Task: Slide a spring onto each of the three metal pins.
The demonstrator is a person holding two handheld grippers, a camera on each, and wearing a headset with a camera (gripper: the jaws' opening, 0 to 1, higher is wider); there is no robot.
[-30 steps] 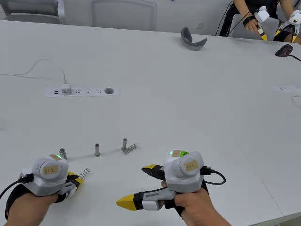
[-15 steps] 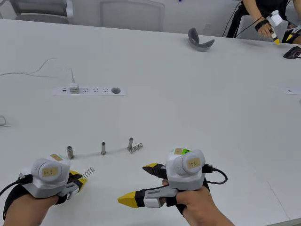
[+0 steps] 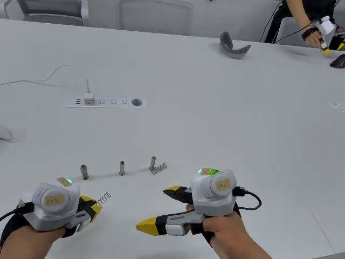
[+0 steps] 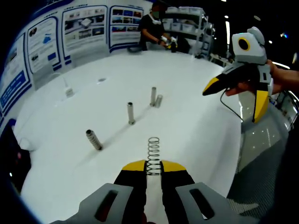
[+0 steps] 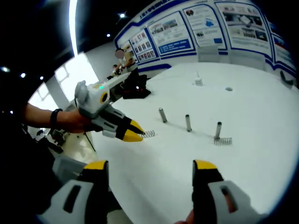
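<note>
Head view: left claw [image 3: 95,208] is gripping a spring [image 3: 103,198], seemingly by its end, aiming toward the pins [image 3: 122,168]; right claw [image 3: 158,209] is hanging wide apart, pointing leftward.

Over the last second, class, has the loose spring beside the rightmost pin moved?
No. The loose spring lies at the foot of the rightmost pin, just as before; only the camera shifted.

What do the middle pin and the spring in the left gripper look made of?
The middle pin: grey metal, probably steel, dull satin sheen. The spring in the left gripper: thin bright wire, likely steel, wound in open coils.
</note>
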